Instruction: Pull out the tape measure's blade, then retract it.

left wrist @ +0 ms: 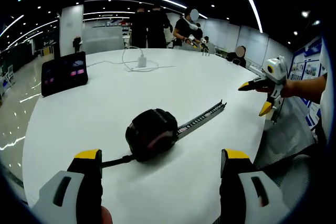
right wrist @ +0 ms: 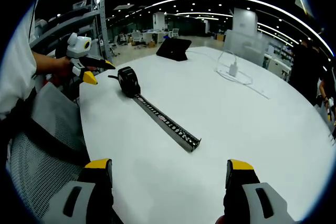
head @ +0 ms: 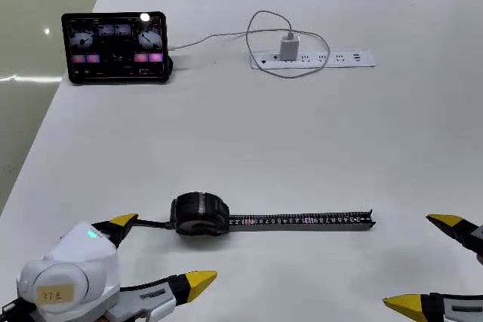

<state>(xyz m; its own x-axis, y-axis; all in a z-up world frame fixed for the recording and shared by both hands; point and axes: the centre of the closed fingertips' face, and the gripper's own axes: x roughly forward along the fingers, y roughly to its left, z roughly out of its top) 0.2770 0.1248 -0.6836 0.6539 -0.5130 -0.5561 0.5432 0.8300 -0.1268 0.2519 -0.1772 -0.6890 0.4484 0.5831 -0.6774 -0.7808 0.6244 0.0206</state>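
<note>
Tape measure (head: pixel 199 214), blade (head: pixel 302 220) out, lies just ahead of left hand-held gripper (head: pixel 166 250); right hand-held gripper (head: pixel 421 262) near blade tip; both released.

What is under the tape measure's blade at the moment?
The bare white table: the blade lies pulled out flat on it, from the case. The blade's underside and the strip of table it covers can't be seen.

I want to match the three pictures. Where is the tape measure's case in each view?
Head view: case low, left of centre, blade running right.
Left gripper view: case just below centre.
Right gripper view: case upper left.
Shared landmark: the tablet, beyond the case.
</note>
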